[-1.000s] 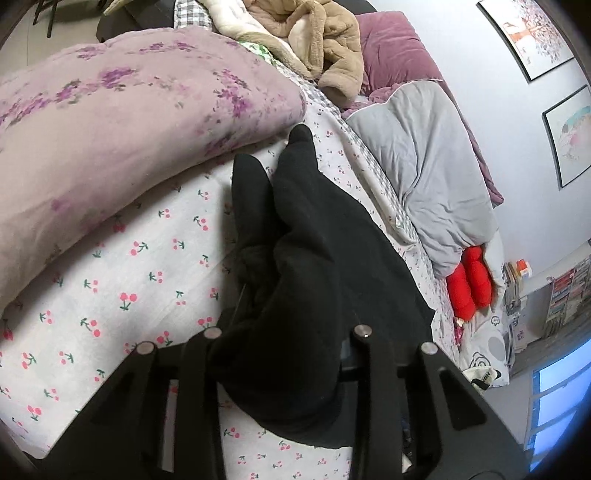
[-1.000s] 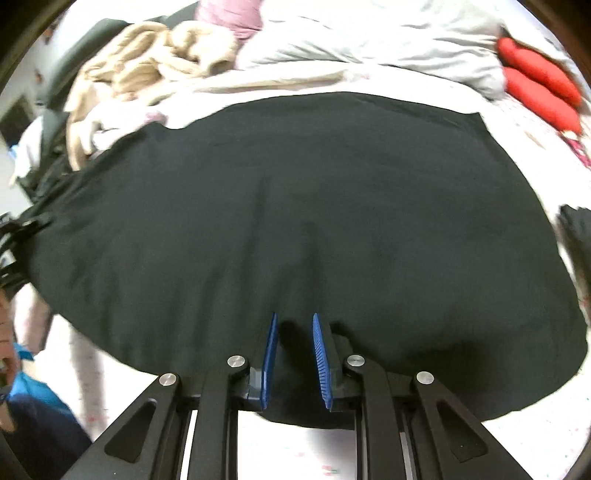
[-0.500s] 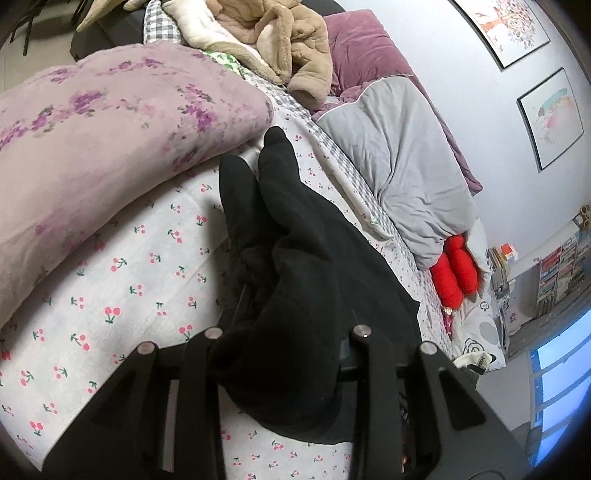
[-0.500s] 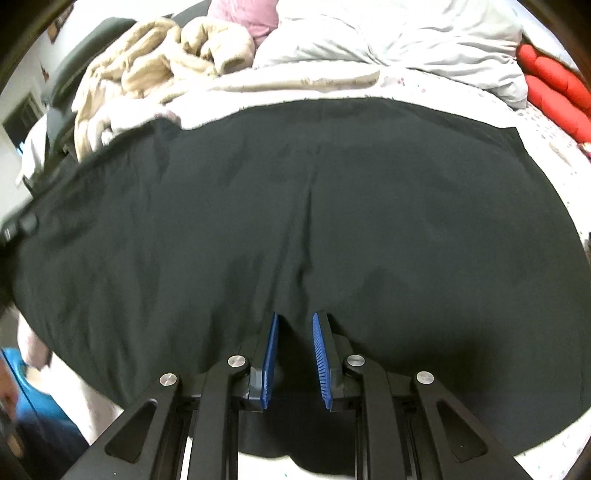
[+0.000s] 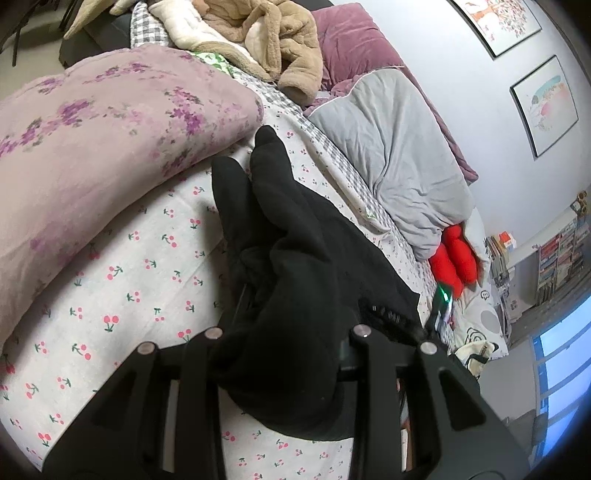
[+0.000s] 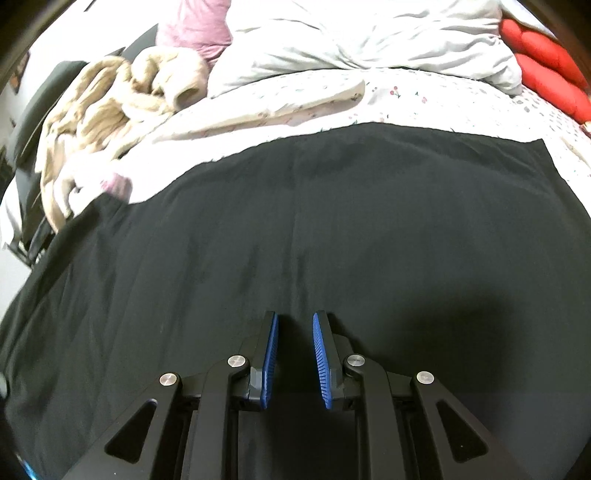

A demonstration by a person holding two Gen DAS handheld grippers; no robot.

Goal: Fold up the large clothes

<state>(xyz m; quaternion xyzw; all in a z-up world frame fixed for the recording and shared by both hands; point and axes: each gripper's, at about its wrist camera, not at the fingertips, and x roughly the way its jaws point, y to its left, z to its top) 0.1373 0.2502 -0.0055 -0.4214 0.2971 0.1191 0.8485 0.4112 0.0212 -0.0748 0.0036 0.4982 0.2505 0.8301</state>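
Left wrist view: the left gripper (image 5: 284,354) has a thick bunch of the black garment (image 5: 295,258) bulging between its arms, hiding the fingertips, so the cloth looks clamped, though the pads themselves cannot be seen. From the grip, the garment runs away across the cherry-print sheet (image 5: 122,280), with two narrow dark ends reaching toward the purple floral quilt (image 5: 103,140) at the left. A grey duvet (image 5: 399,155) lies to the right, with a red cushion (image 5: 454,258) at its lower end and a tan fleece coat (image 5: 269,40) heaped beyond. Two framed pictures (image 5: 546,103) hang on the wall.

Right wrist view: the right gripper (image 6: 294,332) hovers low over the garment (image 6: 332,229), its blue pads (image 6: 272,354) a narrow gap apart with only cloth surface behind them; whether any fabric is pinched, I cannot tell. Here the garment lies spread wide and fairly flat over the sheet (image 6: 406,96), its far edge straight. The coat (image 6: 118,110) sits at upper left, the duvet (image 6: 369,33) along the top, the cushion (image 6: 546,66) at upper right.
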